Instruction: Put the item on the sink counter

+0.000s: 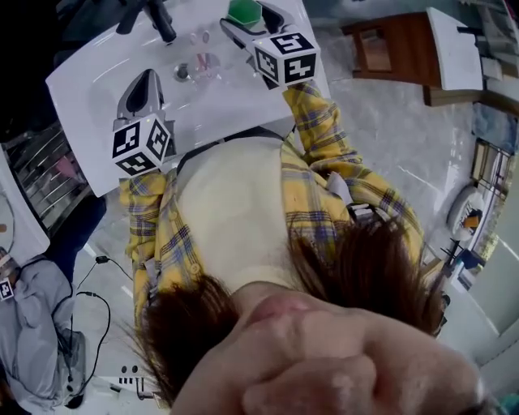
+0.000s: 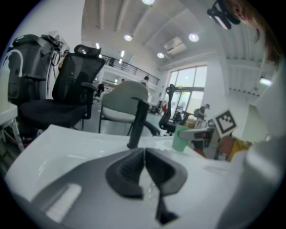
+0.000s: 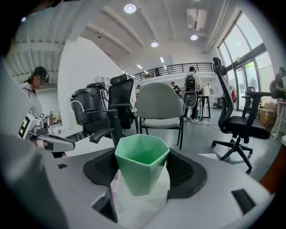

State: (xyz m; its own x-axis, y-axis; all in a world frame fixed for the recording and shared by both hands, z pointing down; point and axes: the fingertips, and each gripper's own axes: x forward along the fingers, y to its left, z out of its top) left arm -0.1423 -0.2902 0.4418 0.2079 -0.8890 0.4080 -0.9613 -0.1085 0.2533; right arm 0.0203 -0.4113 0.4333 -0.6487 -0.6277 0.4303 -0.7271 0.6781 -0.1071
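A green faceted cup [image 3: 142,166] sits between the jaws of my right gripper [image 3: 143,172], which is shut on it. From the head view the cup [image 1: 243,10] and right gripper [image 1: 248,19] hang over the far right corner of the white sink counter [image 1: 97,77]. My left gripper [image 1: 144,81] hovers over the basin's left side, near the drain [image 1: 185,72]. In the left gripper view its pads meet with nothing between them [image 2: 144,166], and the cup [image 2: 180,138] shows ahead to the right.
A black faucet [image 1: 159,18] [image 2: 136,120] stands at the sink's back edge. Office chairs [image 3: 161,109] lie beyond the sink. A wooden cabinet [image 1: 391,49] stands right of it, a metal rack [image 1: 45,182] to the left. A person in a yellow plaid shirt [image 1: 324,162] fills the head view's lower half.
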